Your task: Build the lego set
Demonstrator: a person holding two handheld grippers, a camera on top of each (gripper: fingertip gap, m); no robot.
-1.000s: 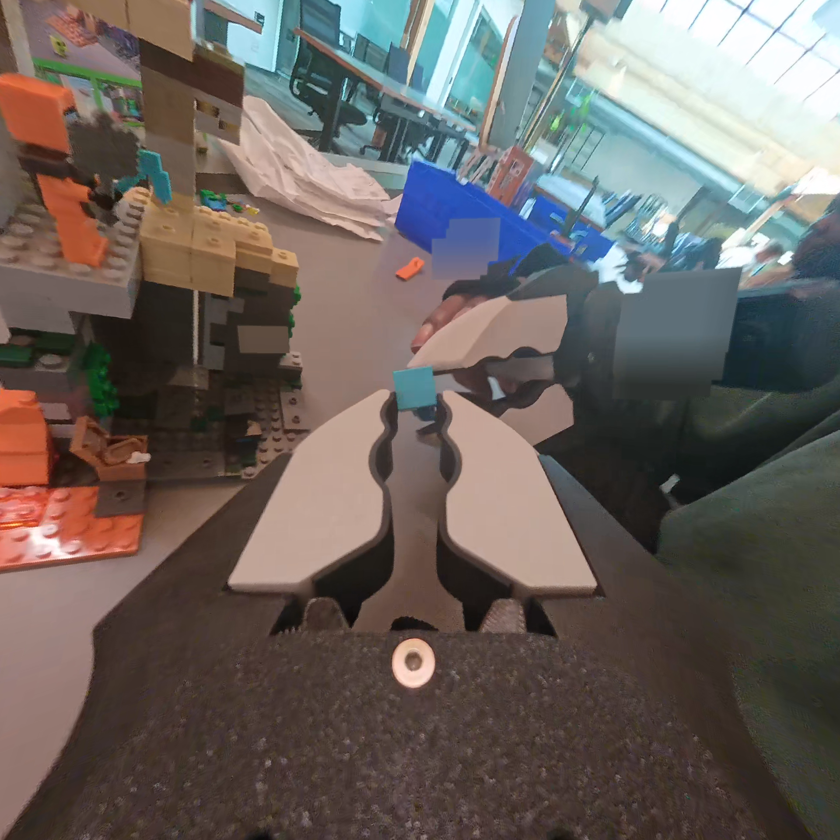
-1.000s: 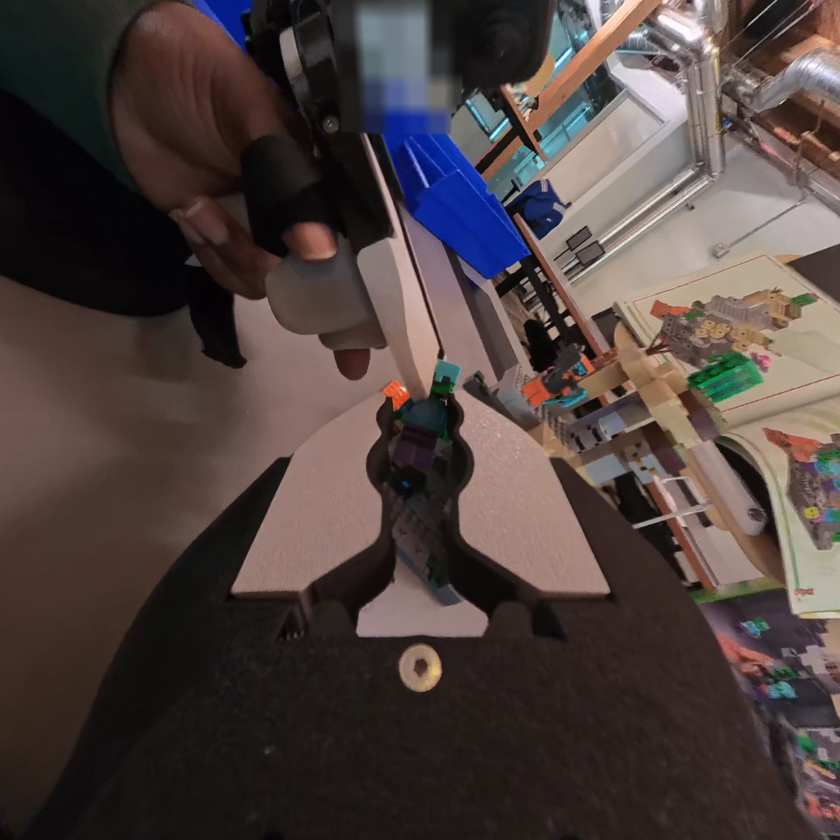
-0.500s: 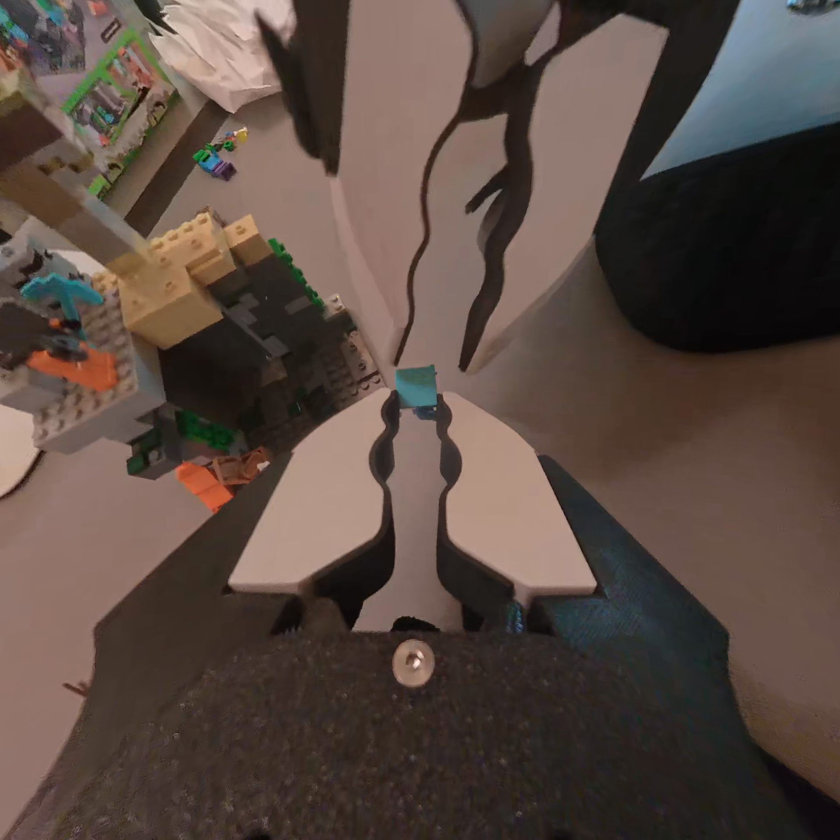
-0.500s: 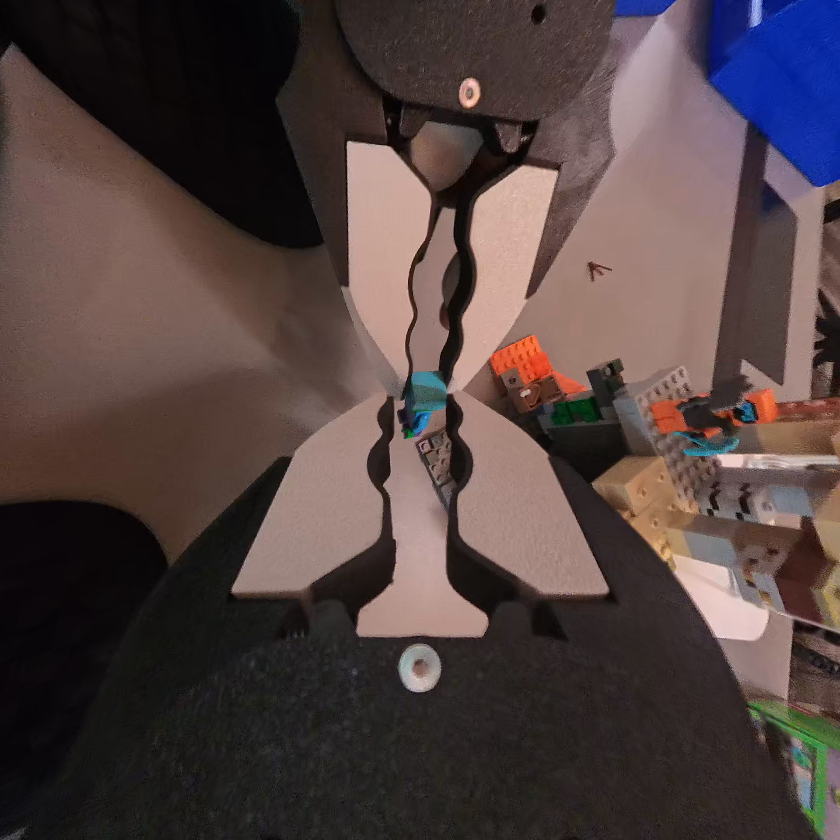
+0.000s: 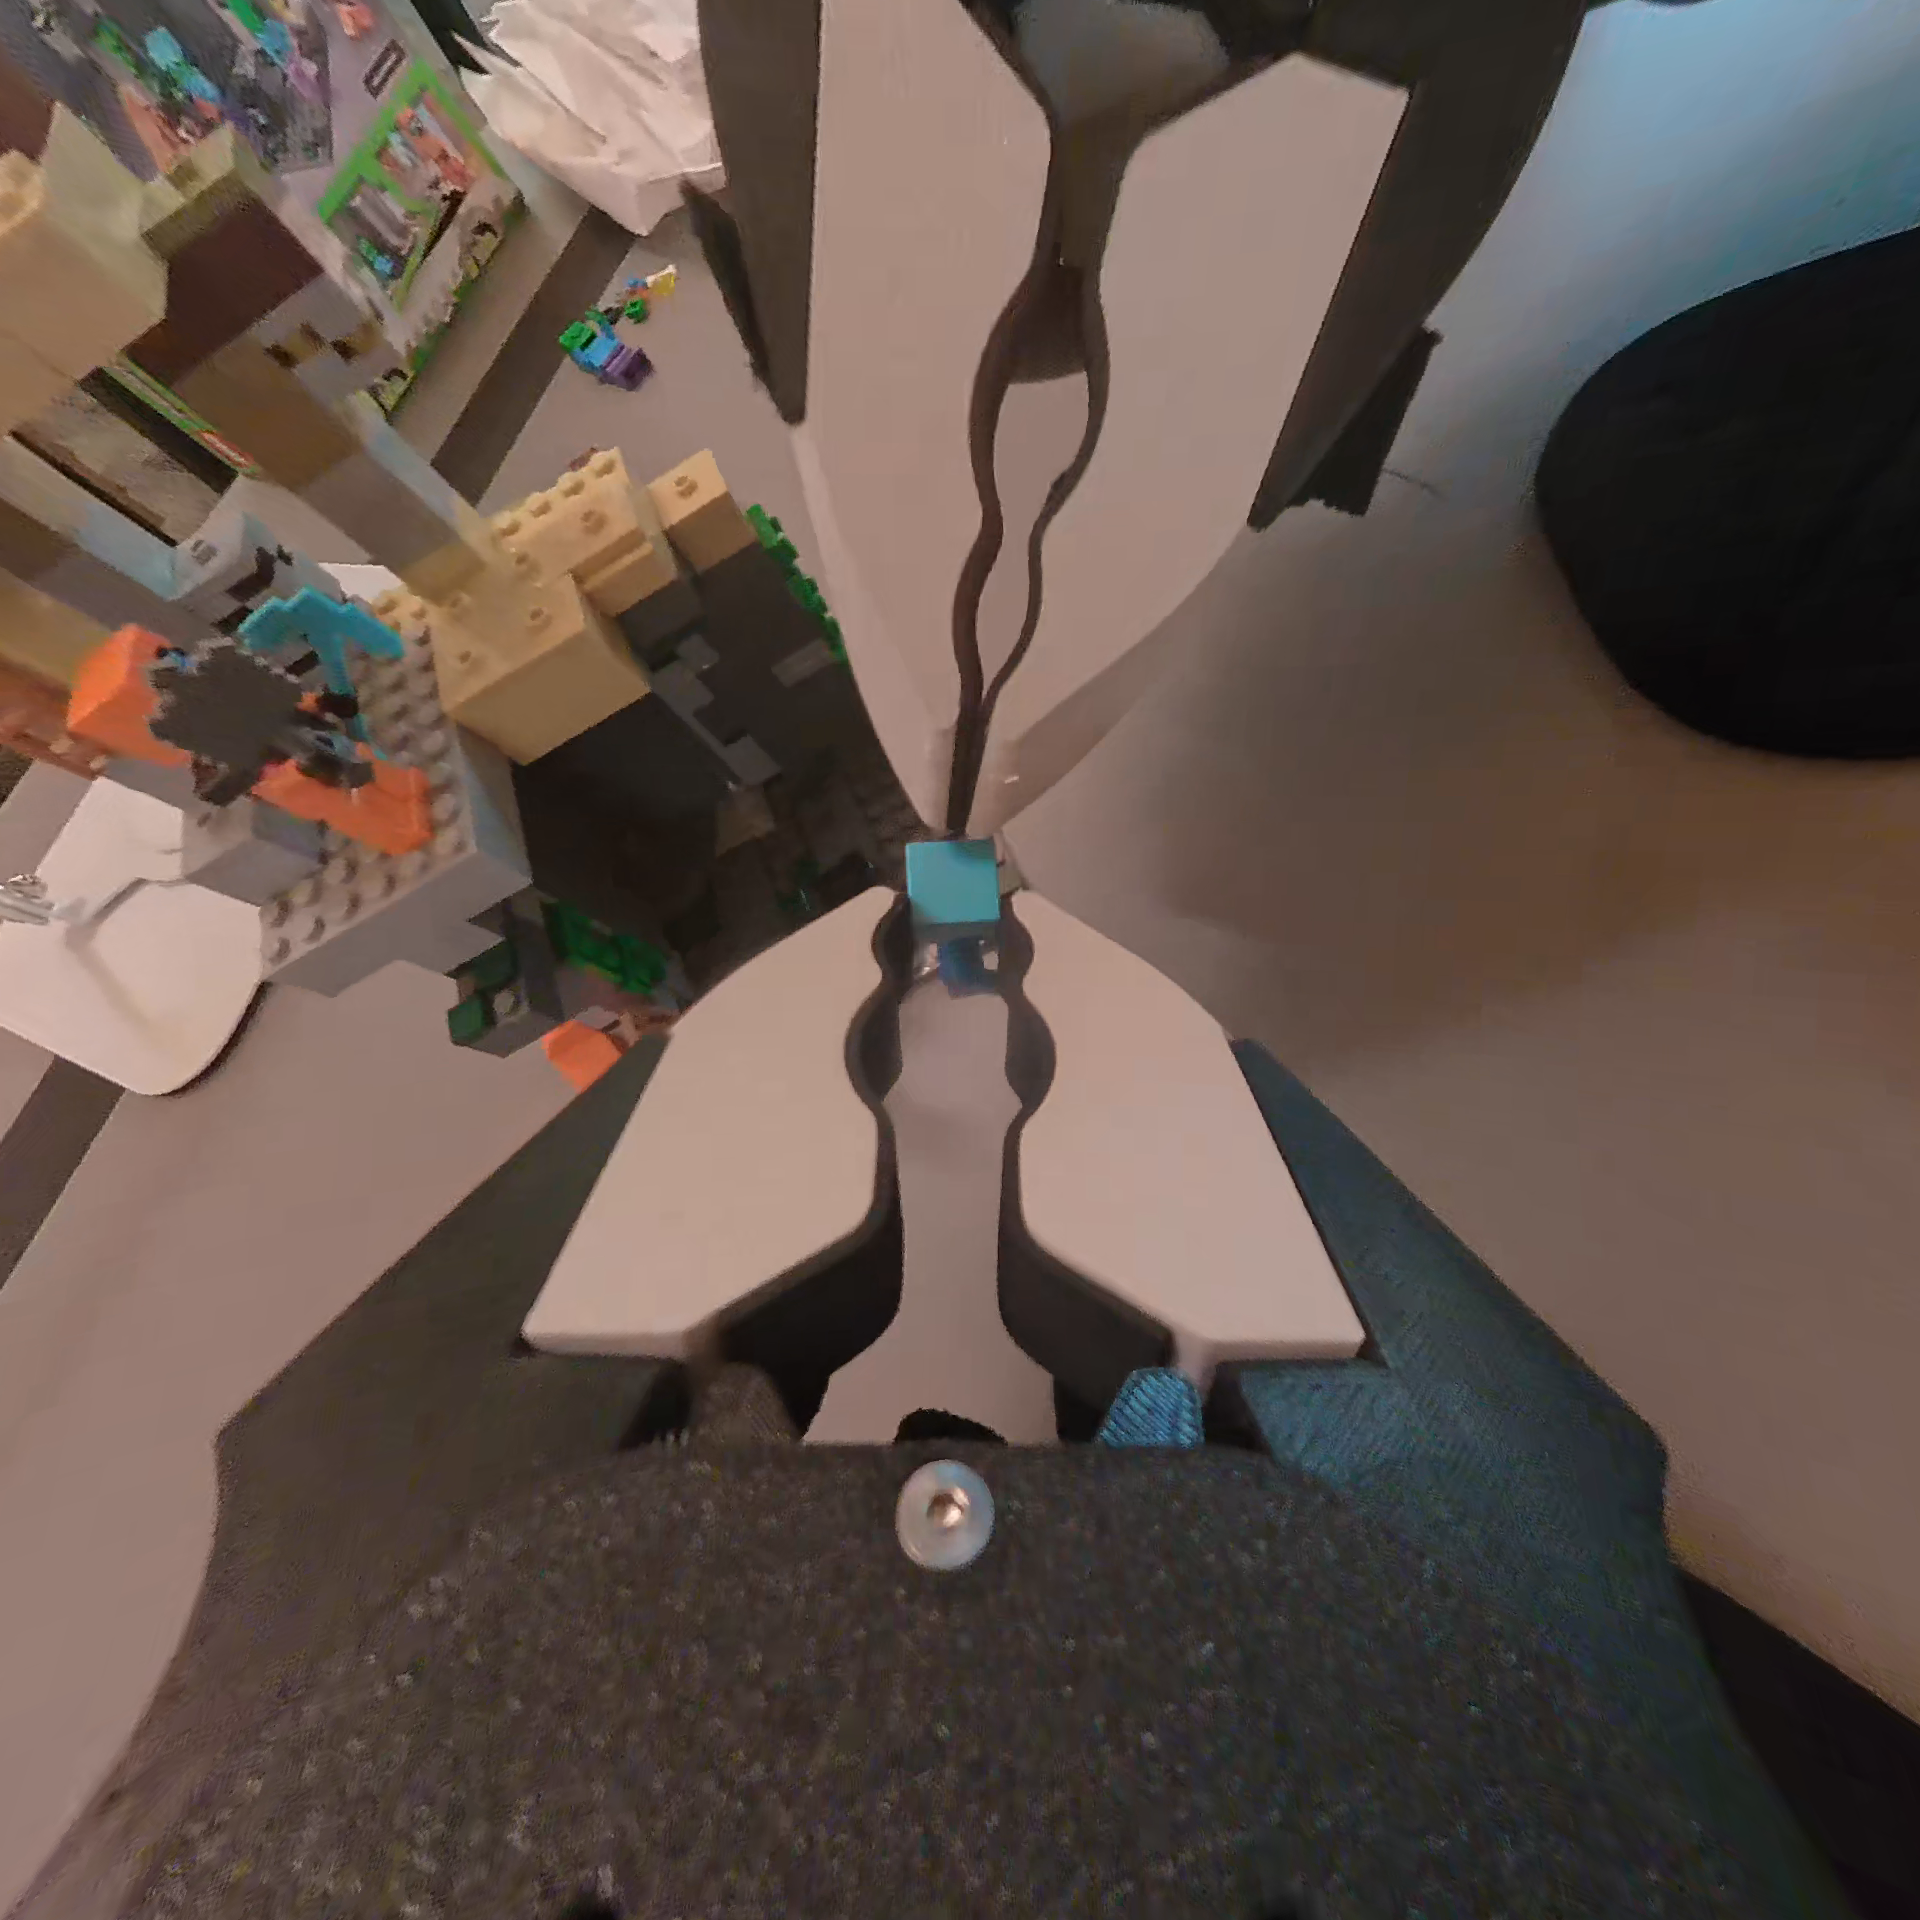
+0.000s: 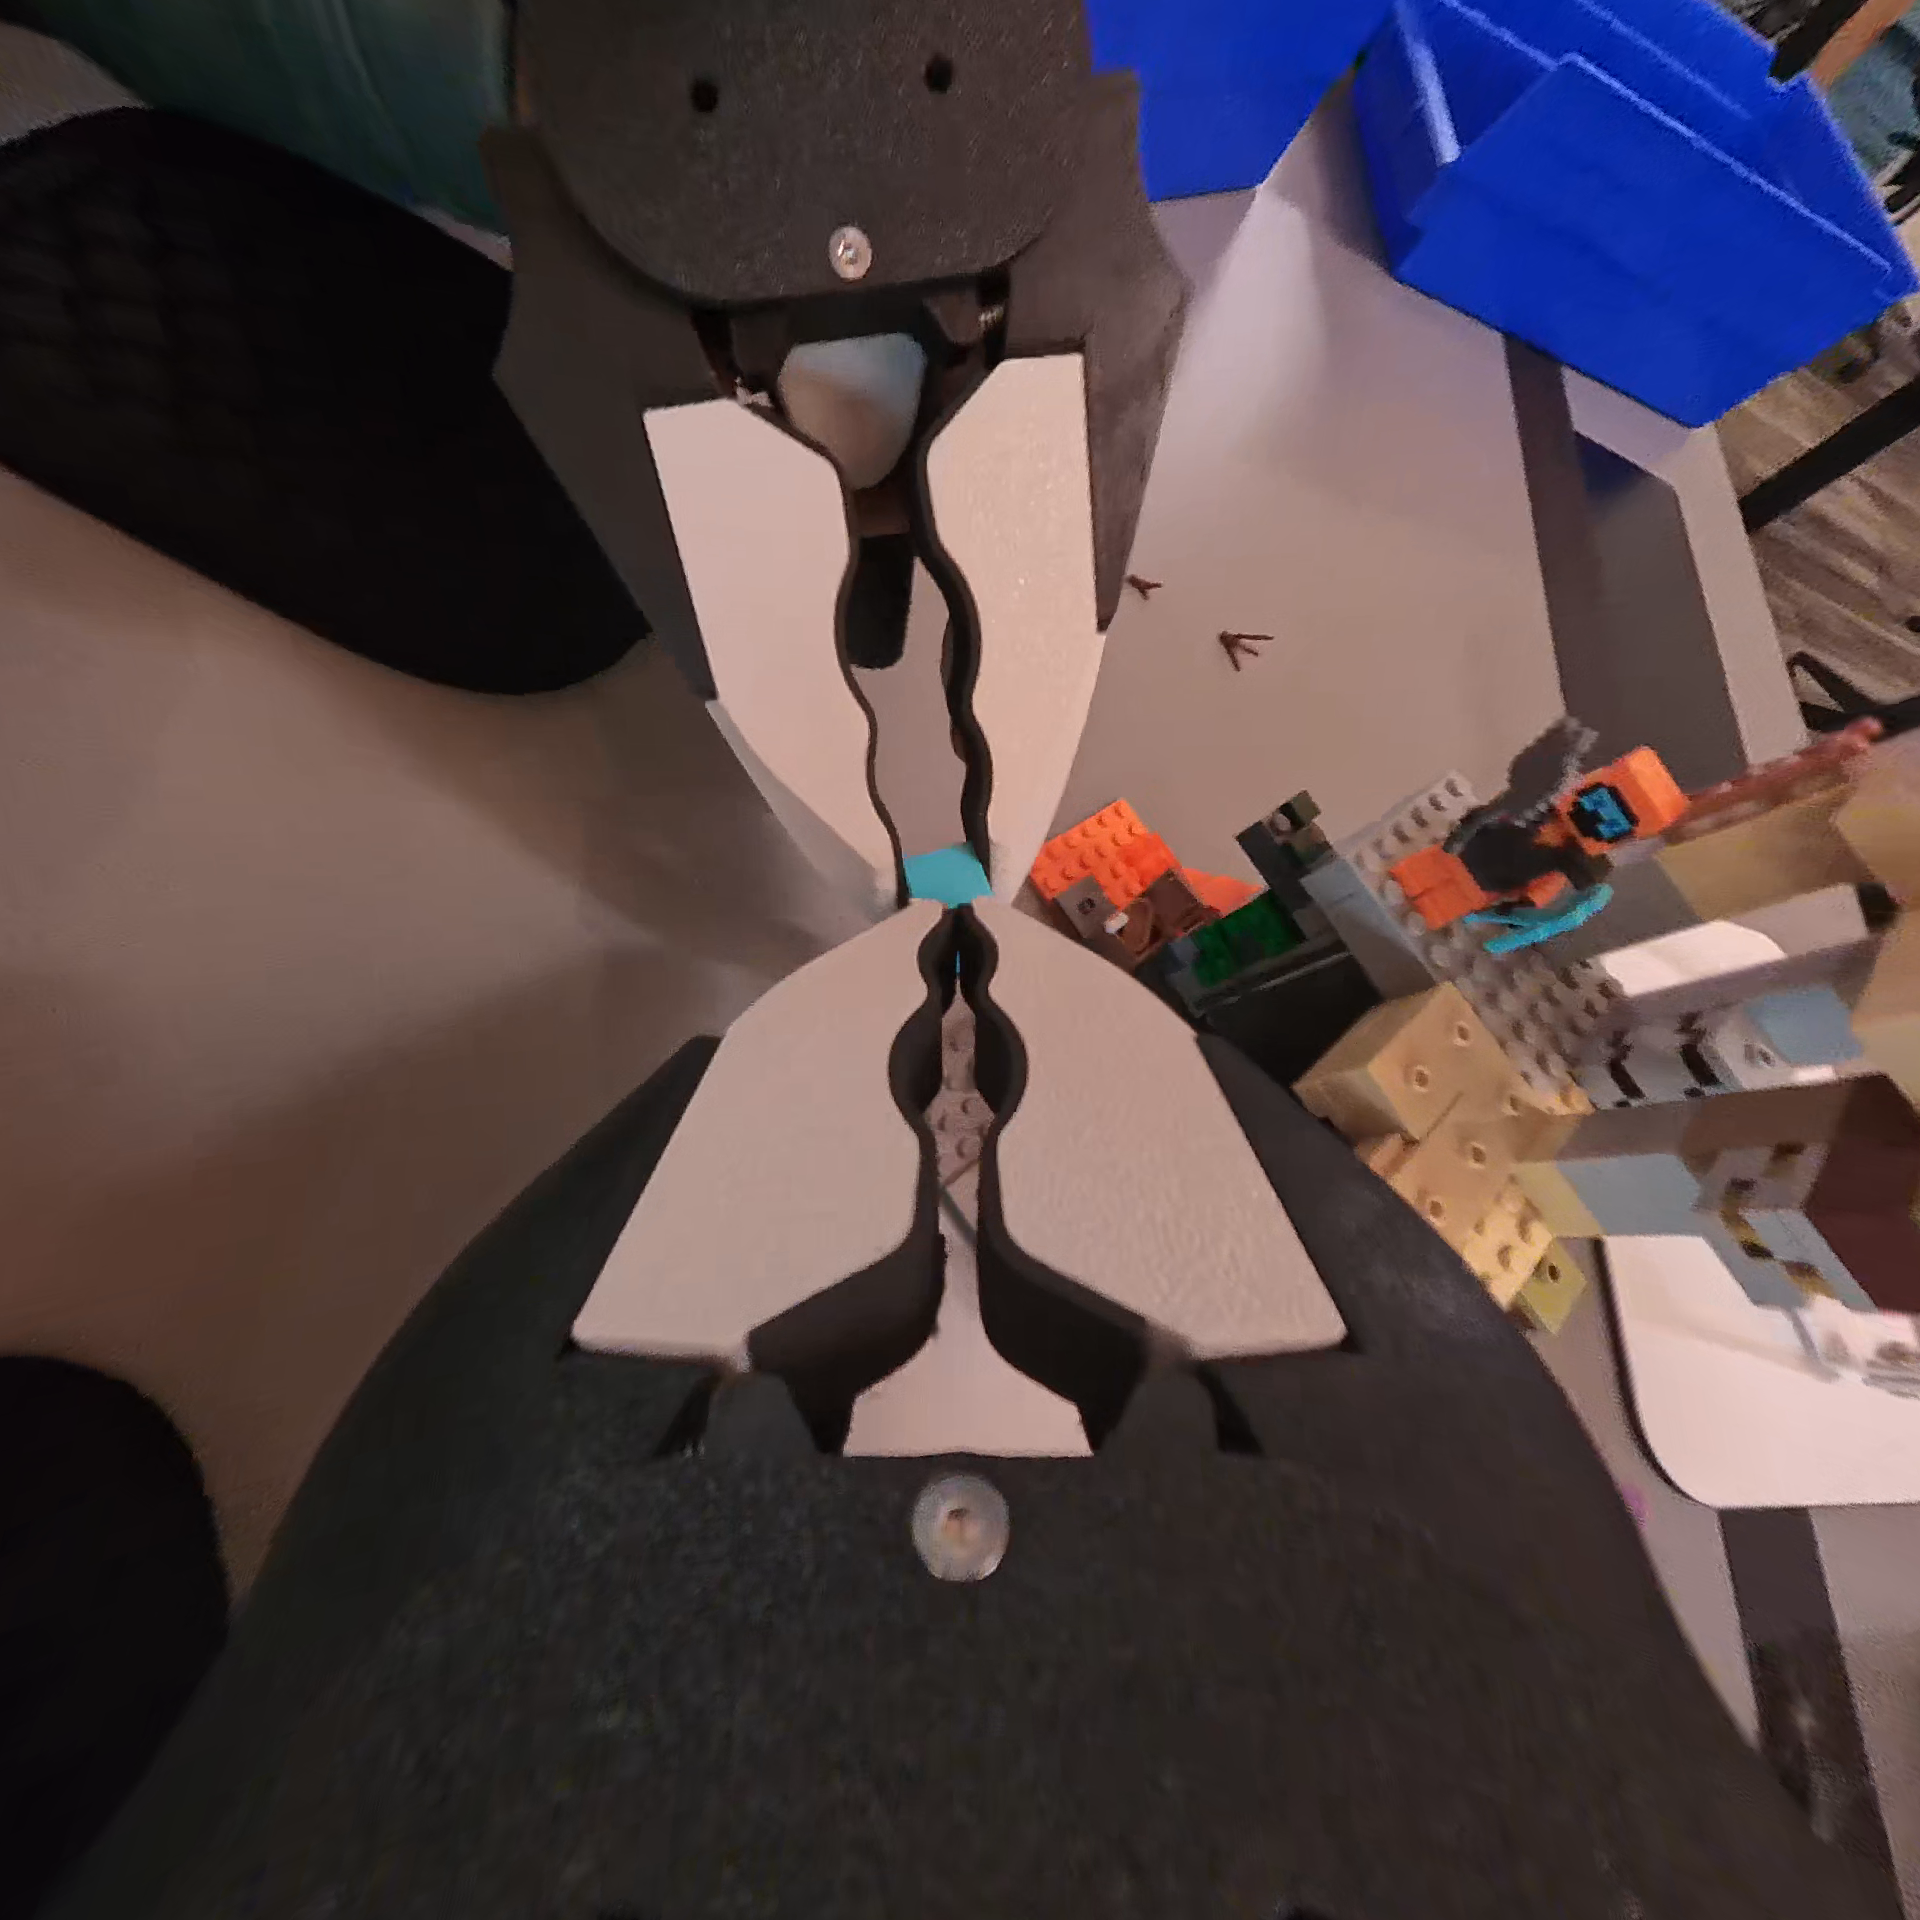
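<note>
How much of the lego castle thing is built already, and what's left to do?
A lot already stands: the big model with tan, grey and dark blocks, plus an orange figure on its grey plate. In hand now: both grippers meet tip to tip, the left gripper pinching a small teal figure, the right gripper shut beside it. Still left: fixing that figure onto the model.

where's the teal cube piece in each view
Left wrist view: teal cube piece just above centre, at the left hand-held gripper tips.
Right wrist view: teal cube piece just above centre, between both grippers' tips.
Shared landmark: orange figure with teal pickaxe.
</note>
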